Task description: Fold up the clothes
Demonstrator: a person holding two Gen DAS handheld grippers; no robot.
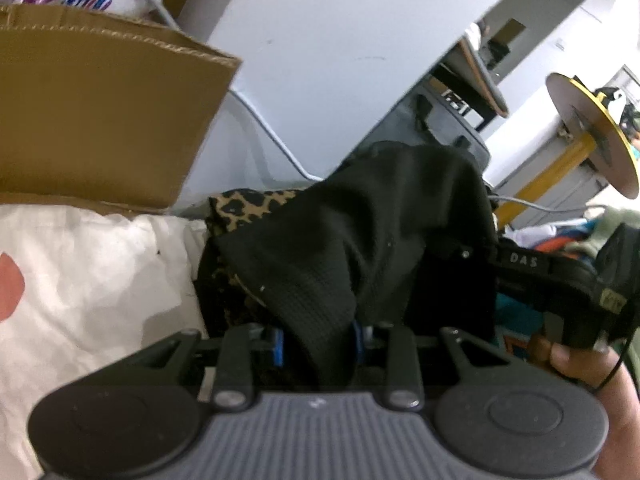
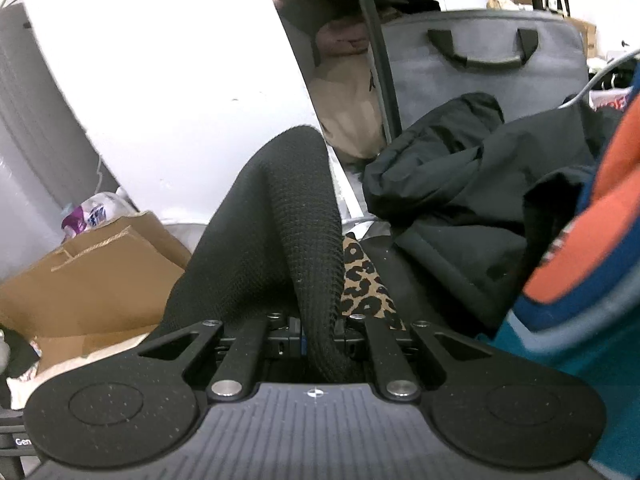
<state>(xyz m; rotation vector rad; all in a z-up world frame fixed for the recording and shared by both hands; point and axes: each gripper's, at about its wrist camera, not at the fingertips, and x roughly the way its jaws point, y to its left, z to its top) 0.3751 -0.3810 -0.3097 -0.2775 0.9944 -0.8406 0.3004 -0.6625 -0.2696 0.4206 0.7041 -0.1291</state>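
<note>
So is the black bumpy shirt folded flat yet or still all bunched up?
Still bunched up. The black waffle-knit garment hangs in loose, draped folds, pinched by the left tool and the right tool.

"DAS" is printed in white on the right gripper [image 1: 560,280]; "Gen" is seen on a black device [image 2: 16,446].

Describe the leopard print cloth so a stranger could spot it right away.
Start at the big brown cardboard box. Just past its lower corner lies the leopard print cloth, half buried under the black knit garment. It is the only spotted tan fabric there.
</note>
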